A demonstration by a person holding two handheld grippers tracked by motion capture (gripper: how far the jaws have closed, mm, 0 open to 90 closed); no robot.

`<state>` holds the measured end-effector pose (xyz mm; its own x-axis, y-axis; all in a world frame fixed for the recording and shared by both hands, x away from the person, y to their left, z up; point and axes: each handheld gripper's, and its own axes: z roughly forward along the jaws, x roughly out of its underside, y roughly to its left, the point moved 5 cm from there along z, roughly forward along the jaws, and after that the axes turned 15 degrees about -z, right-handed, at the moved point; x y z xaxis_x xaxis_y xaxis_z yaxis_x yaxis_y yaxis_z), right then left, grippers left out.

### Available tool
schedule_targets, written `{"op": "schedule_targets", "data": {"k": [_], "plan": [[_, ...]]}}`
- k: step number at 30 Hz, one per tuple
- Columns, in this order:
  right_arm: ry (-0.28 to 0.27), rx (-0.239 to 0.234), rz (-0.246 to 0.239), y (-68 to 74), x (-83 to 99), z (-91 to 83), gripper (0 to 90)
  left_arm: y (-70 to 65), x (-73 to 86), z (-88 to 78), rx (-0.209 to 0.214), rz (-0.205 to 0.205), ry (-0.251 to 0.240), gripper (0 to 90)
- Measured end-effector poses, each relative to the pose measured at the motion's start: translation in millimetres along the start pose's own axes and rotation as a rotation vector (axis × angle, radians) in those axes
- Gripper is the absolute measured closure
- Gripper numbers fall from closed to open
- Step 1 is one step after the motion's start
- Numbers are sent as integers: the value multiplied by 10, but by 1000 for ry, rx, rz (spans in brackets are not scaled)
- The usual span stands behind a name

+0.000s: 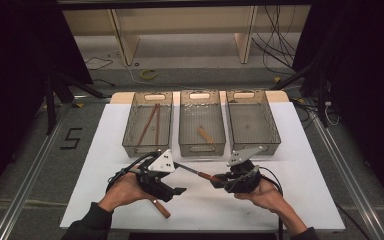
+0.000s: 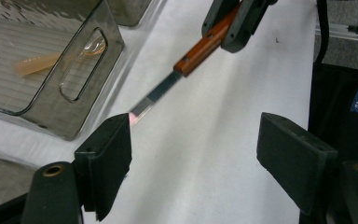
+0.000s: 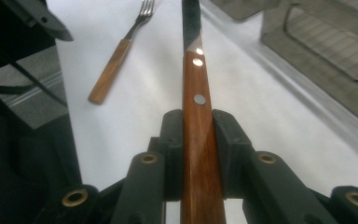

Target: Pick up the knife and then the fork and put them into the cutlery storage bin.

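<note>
Three clear bins stand in a row at the far side of your white mat [image 1: 300, 200]. The left bin [image 1: 130, 142] holds two long brown sticks lying side by side; the middle bin [image 1: 185, 140] holds a short tan piece near its front wall; the right bin [image 1: 272, 135] shows bare ribbed floor. Your right gripper [image 1: 219, 180] pinches the knife [image 1: 196, 173] by its wooden handle, both pads pressed flat on the wood, with the blade running out toward your left gripper [image 1: 179, 191]. The knife is off the mat, in front of the middle bin. Your left gripper's jaws are spread wide, nothing between them; the blade tip sits just beside the tip of one jaw, and whether it touches cannot be told. A fork [image 1: 161, 207] with a wooden handle lies on the mat under your left hand. The mat covers a wooden table on grey floor; cables lie beyond the table, beneath a pale shelf frame, and a floor marking "5" lies to the left.
</note>
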<state>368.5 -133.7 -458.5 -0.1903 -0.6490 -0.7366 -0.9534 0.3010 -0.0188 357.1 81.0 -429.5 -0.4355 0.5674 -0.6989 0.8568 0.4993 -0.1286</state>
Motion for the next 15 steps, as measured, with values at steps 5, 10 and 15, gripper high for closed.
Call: {"op": "schedule_targets", "data": {"k": [5, 10, 15], "plan": [[-12, 27, 13, -54, -4, -55, 757, 37, 56, -20, -5, -13, -7, 238], [-25, 56, 29, -120, -5, -117, 756, 82, 131, -57, -8, -28, -20, 235], [-48, 92, 46, -209, -28, -214, 757, 161, 213, -73, -17, -58, -31, 234]]}}
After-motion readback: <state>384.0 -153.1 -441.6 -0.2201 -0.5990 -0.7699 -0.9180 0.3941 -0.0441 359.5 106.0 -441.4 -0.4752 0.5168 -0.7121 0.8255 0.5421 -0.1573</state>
